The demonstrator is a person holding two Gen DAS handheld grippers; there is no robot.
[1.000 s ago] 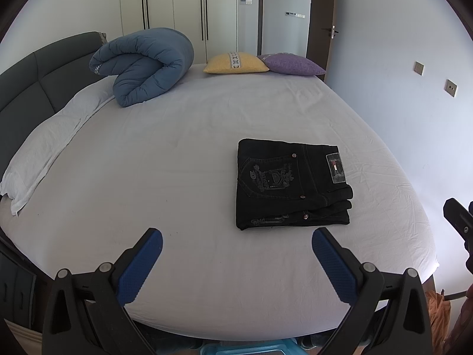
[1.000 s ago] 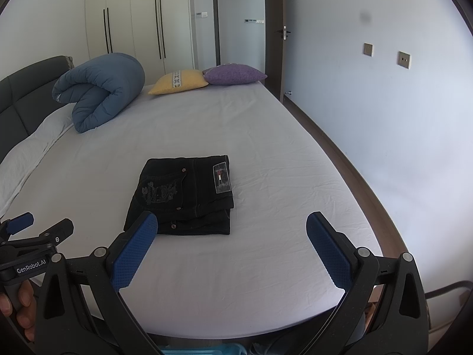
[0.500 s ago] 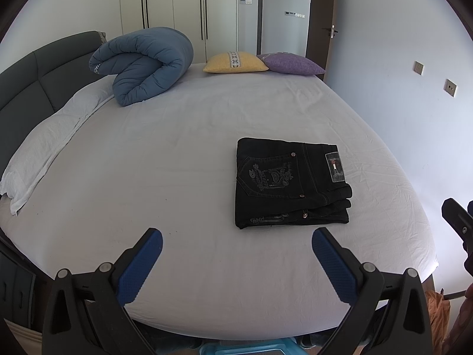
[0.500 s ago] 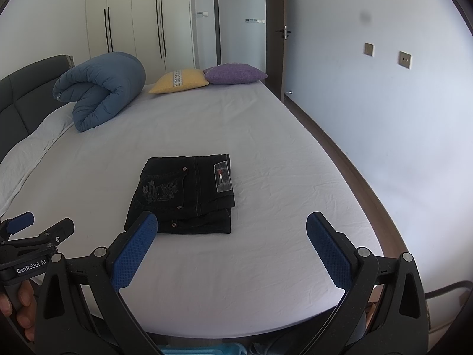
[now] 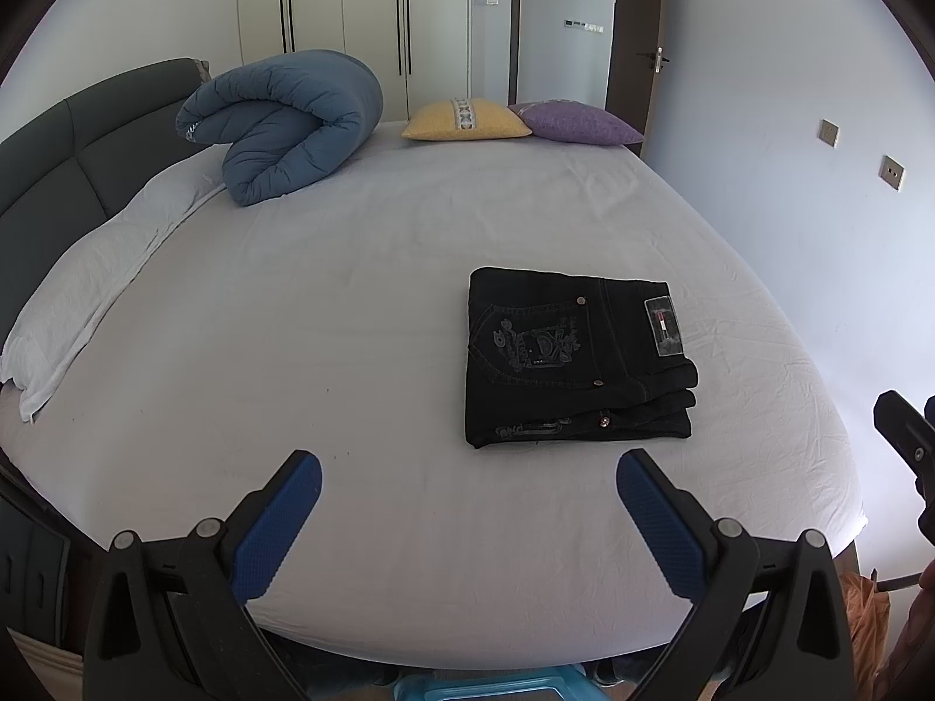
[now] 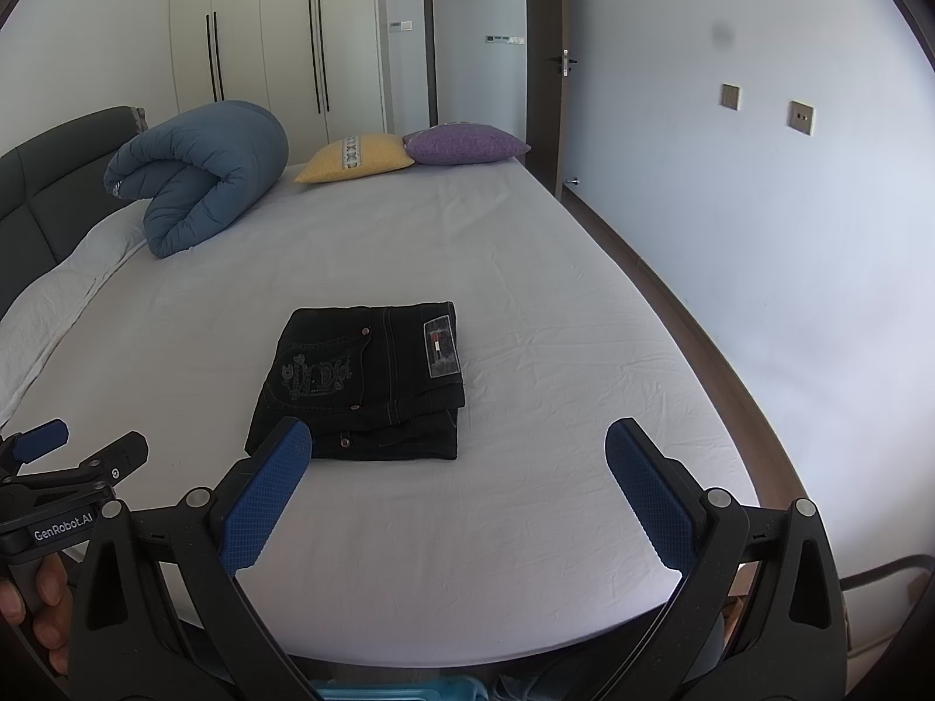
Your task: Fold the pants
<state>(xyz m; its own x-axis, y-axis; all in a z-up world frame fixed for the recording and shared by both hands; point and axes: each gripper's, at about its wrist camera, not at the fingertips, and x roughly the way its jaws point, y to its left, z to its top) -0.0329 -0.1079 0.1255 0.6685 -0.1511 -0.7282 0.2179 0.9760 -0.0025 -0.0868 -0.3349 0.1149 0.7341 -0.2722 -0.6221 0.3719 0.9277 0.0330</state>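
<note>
Both wrist views face across the bed [image 5: 362, 292] from its near edge, sharing folded pants [image 5: 575, 359], pillows, wardrobe

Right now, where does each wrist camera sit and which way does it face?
Left wrist: over the bed's near edge, facing the folded black pants; the open left gripper frames them, the other gripper's tip at far right.
Right wrist: same edge, further right, pants ahead-left; open right gripper, left hand at lower left.
Shared: pants, blue duvet, two cushions.
</note>
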